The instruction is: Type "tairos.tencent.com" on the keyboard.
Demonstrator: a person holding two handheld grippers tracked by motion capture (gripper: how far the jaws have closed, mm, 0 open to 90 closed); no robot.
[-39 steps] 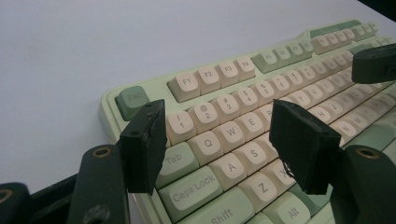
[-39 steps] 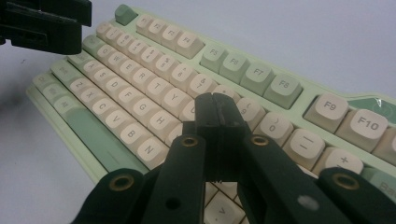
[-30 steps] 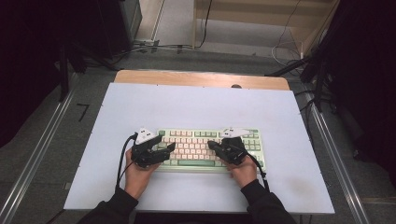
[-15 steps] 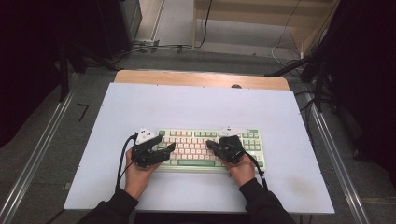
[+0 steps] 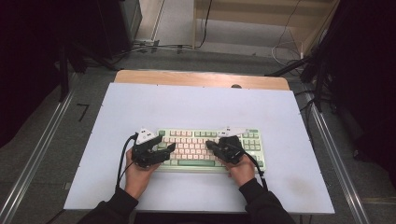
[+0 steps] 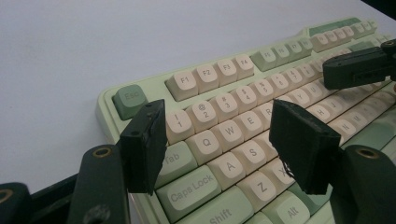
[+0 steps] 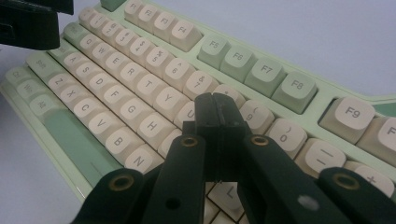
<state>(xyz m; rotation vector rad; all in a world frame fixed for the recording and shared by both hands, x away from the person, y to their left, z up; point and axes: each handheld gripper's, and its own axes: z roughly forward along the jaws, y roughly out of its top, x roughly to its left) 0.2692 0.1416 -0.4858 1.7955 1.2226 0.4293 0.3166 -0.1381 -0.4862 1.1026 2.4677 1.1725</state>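
Observation:
A pale green keyboard (image 5: 196,139) with cream and green keys lies on the white table near its front edge. My left gripper (image 5: 166,150) hovers over the keyboard's left end. It is open (image 6: 217,128), its two black pads wide apart above the Q, A and S keys, with nothing between them. My right gripper (image 5: 209,145) is over the middle right of the keys. Its jaws are shut (image 7: 215,103) with the tips low over the keys near U and I, holding nothing. The right gripper (image 6: 359,67) also appears far off in the left gripper view.
The white table top (image 5: 201,107) stretches bare behind the keyboard to a wooden strip (image 5: 201,78) at the back. Metal rails (image 5: 37,154) run along both sides. Cables (image 5: 154,46) lie on the floor beyond the table.
The right gripper has edged slightly left over the keys. The left gripper has barely moved.

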